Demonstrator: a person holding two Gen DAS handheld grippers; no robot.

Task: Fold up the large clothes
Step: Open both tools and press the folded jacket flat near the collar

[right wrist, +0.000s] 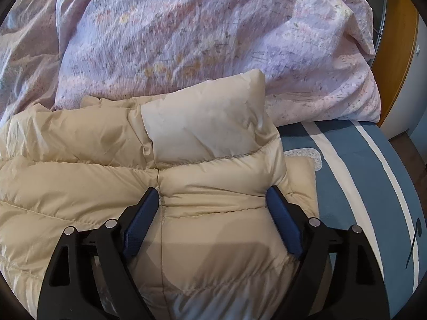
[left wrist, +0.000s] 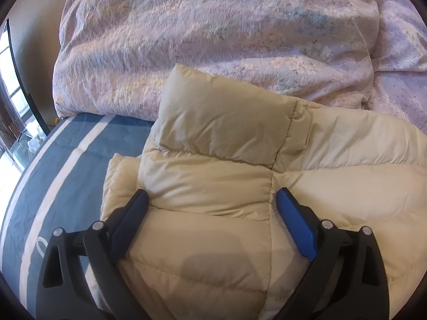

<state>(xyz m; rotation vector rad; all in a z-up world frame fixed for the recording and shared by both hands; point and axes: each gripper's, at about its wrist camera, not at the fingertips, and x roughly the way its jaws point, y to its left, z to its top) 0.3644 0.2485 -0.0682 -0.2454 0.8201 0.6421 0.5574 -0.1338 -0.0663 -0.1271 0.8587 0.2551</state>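
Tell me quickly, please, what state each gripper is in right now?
Left gripper: open, jaws wide astride the cream puffer jacket, holding nothing.
Right gripper: open, astride the same jacket, holding nothing.

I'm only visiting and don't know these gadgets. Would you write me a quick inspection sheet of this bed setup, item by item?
Surface: blue bedsheet with white stripes.
Job's things: cream puffer jacket, partly folded, sleeve ends lying on top.
Clutter: floral duvet heaped behind the jacket, touching it.
Grippers: left gripper and right gripper each have jaws spread wide astride a sleeve fold; the pads seem to touch the puffy fabric without pinching it.
Cables: nothing seen.
Surroundings: window in the left view, wooden door frame in the right view.
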